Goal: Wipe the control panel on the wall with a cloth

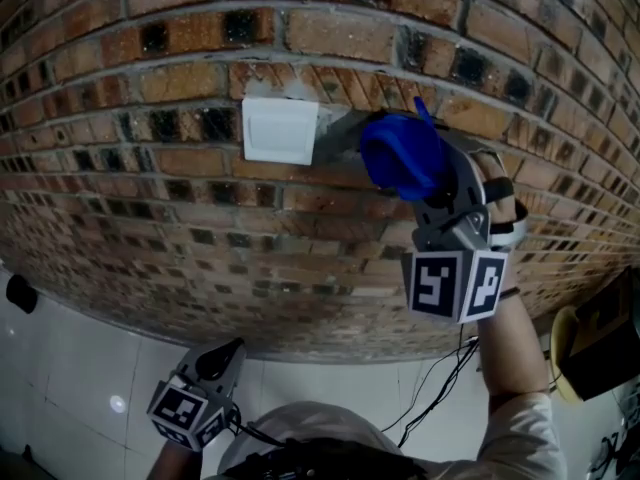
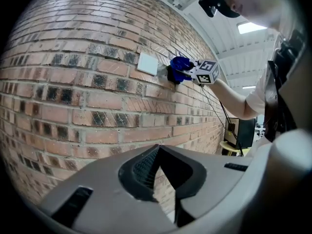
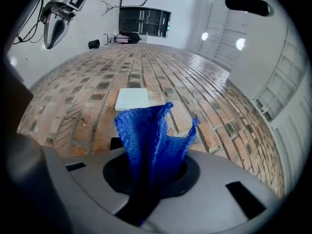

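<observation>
The white control panel (image 1: pixel 280 130) sits flat on the brick wall (image 1: pixel 150 218). It also shows in the left gripper view as the panel (image 2: pixel 147 64) and in the right gripper view as the panel (image 3: pixel 132 99). My right gripper (image 1: pixel 415 173) is shut on a blue cloth (image 1: pixel 403 155), held up just to the right of the panel and close to the bricks. The cloth (image 3: pixel 151 135) sticks up out of the right gripper (image 3: pixel 146 179), a little short of the panel. My left gripper (image 1: pixel 222 356) hangs low at the left, away from the wall, shut and empty (image 2: pixel 163 179).
Black cables (image 1: pixel 440 378) hang down below my right arm. A yellow round stand with a black box (image 1: pixel 590 343) is at the far right. White floor tiles (image 1: pixel 90 368) lie at the wall's foot, with a small dark object (image 1: pixel 20 293) at the left edge.
</observation>
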A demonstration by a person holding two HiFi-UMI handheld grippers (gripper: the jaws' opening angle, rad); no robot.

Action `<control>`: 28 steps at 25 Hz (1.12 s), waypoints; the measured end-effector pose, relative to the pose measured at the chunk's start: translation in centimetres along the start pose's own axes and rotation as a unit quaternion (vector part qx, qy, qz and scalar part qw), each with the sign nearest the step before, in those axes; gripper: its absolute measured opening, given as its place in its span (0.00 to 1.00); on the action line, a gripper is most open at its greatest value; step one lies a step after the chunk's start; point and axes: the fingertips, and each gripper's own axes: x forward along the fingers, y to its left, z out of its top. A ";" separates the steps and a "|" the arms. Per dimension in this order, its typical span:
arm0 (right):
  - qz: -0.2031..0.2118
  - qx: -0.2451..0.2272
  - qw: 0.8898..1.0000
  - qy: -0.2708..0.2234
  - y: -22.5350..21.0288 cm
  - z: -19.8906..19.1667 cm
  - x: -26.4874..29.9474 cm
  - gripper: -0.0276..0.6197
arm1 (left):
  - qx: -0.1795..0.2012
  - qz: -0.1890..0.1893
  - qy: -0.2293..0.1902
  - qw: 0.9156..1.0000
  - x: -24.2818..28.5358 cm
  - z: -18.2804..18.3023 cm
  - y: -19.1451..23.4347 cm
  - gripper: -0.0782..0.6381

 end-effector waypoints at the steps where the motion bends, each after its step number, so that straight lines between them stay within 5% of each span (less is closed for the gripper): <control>1: 0.004 0.001 1.000 0.001 0.7 0.0 -0.1 0.18 | -0.002 0.002 0.000 1.000 -0.1 -0.1 0.1 0.11; 16: 0.097 0.016 0.995 0.013 11.0 -2.0 -0.4 0.18 | 0.007 0.002 0.007 1.000 0.0 0.3 -0.9 0.11; 28: 0.002 0.016 1.000 -0.009 -0.1 0.1 -1.2 0.18 | 0.011 0.000 0.012 1.000 -0.3 -0.4 -1.0 0.11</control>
